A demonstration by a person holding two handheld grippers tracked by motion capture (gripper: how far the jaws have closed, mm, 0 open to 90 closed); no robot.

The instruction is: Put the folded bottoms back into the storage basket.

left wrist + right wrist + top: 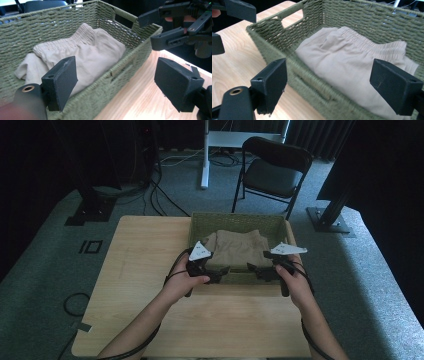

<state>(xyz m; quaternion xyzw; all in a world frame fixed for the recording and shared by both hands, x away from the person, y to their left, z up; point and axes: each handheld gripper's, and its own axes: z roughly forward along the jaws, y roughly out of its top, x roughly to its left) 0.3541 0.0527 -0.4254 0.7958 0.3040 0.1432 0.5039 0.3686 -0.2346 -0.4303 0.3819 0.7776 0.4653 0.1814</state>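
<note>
From above, a chair (274,170) stands beyond the surface (150,270); close up, both wide-open hand-held grippers, left (115,82) and right (332,87), straddle the basket's (105,95) near wall, beige cloth (87,57) inside.

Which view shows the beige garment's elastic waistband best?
Left gripper view: the folded beige fabric garment lies near, its gathered waistband sharp. The right gripper view shows the waistband too, slightly blurred. The high view gives a small tan patch in the green woven basket.
</note>
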